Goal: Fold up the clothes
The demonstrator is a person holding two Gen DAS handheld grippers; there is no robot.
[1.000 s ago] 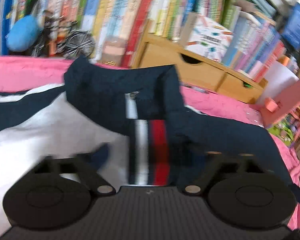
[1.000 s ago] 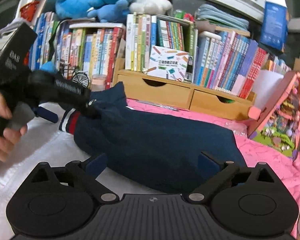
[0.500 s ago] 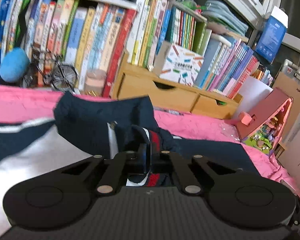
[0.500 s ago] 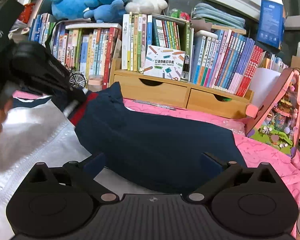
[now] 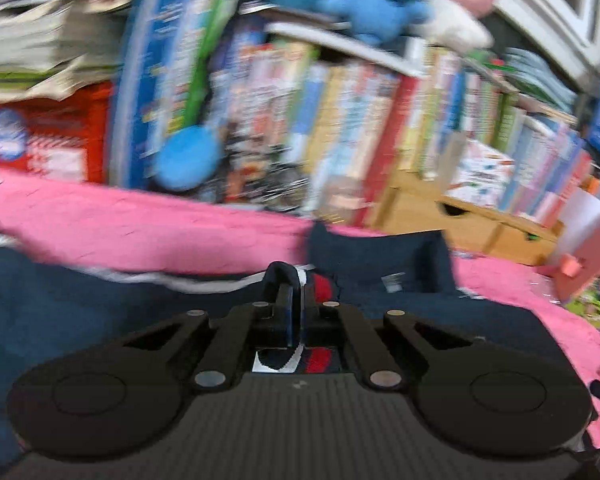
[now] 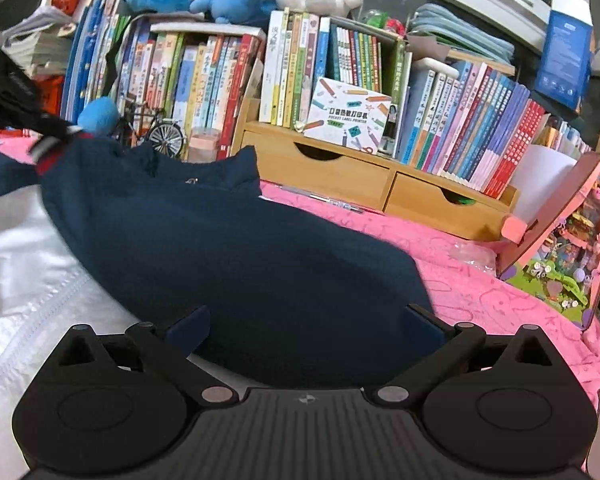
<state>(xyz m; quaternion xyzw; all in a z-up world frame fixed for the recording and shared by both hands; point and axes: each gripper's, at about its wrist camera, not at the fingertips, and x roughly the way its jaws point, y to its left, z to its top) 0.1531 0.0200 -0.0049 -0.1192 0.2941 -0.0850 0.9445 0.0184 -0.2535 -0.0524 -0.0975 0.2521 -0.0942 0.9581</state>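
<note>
We read the left gripper (image 5: 298,312) as clamped tight on the striped cuff (image 5: 324,286) of the navy jacket (image 6: 228,256) — red, white and navy ribbing bunches between the pads and pokes out beyond them at twelve o'clock. The sleeve trails from that cuff toward four o'clock, back to the jacket body, so its long axis runs across the pink bedspread (image 5: 140,224) from the left hand to the right; in our judgement the coming move turns on carrying that cuff over the body so the sleeve lies flat across it. The jacket itself lies spread on the bed, its silvery white lining (image 6: 24,264) showing at nine o'clock in the right wrist view and the navy shell mounded at the centre. In that same view the left tool appears at ten o'clock, dark and blurred, the cuff hanging from it. The right gripper (image 6: 306,322) has its jaws wide apart and holds nothing; navy cloth lies beyond and between the fingers, though we cannot tell whether they touch it. Behind, at twelve to two o'clock, stand the wooden drawer unit (image 6: 364,176) and rows of books (image 6: 472,120), well clear of the fold — nothing blocks the path.
</note>
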